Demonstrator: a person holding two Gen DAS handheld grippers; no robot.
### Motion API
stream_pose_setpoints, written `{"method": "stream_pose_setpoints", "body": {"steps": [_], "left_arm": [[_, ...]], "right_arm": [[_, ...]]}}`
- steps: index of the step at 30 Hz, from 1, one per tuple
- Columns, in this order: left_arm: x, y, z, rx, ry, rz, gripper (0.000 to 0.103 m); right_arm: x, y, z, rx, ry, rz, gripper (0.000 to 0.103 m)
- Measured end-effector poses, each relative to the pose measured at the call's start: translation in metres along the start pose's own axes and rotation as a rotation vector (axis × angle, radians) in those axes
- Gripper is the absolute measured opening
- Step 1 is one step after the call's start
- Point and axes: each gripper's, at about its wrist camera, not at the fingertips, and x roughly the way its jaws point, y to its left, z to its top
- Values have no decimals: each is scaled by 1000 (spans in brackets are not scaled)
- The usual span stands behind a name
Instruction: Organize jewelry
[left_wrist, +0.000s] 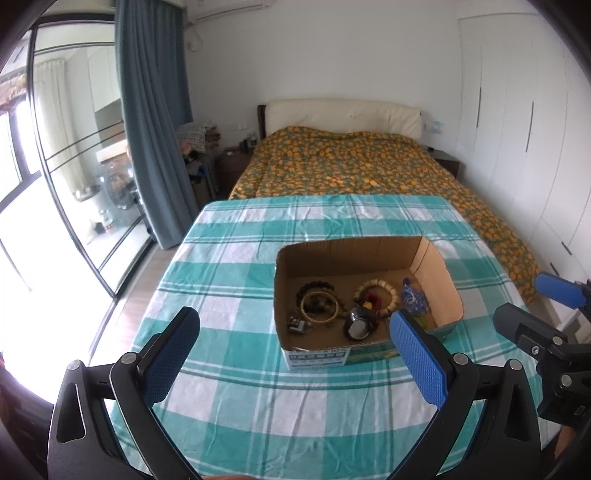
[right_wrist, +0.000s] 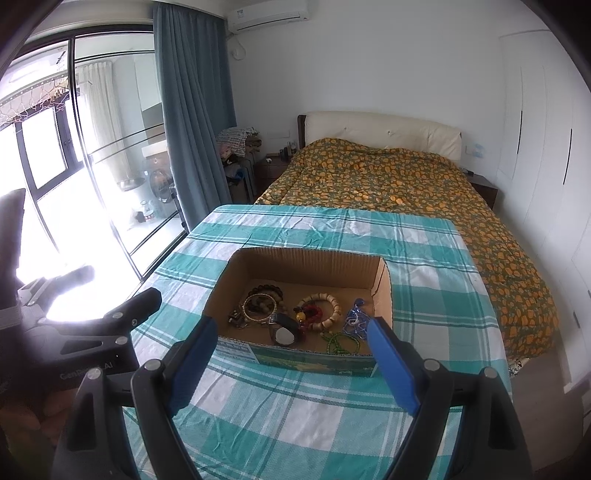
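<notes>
Left tongs: black frame, blue textured pads, spread wide, nothing between them; held above the near part of the table, aimed at the box.

Right tongs: same build, likewise spread wide and empty, held just short of the box's near wall.

Open brown corrugated cardboard box: stands mid-table on the teal-and-white checked tablecloth, top open, printed green label on the near face.

Contents, all lying loose on the box floor:
- dark wooden bead bracelet, far left
- thin gold-coloured bangle, overlapping the dark beads
- pale wooden bead bracelet, centre
- red bead piece with a yellow bead, inside the pale ring
- black wristwatch with round pale face, near wall
- small dark metal piece, near left corner; kind unclear
- blue bead string, right
- green bead string, near right

No jewelry shows on the cloth outside the box.

Stage: the scene fits either pieces gathered in as wanted, or a heap awaiting sorting; the views do not settle which.

Handling note: any grasp here is best made from above on one piece alone, as the items overlap and strings would snag neighbours.

Beyond: bed with orange-patterned cover.
</notes>
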Motion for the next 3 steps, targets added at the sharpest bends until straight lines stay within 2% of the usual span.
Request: {"method": "stream_pose_setpoints", "body": {"steps": [3], "left_arm": [[1,1,-2,17,-5,12,103]], "right_arm": [[2,-2,-4,8,10,-3,85]]}}
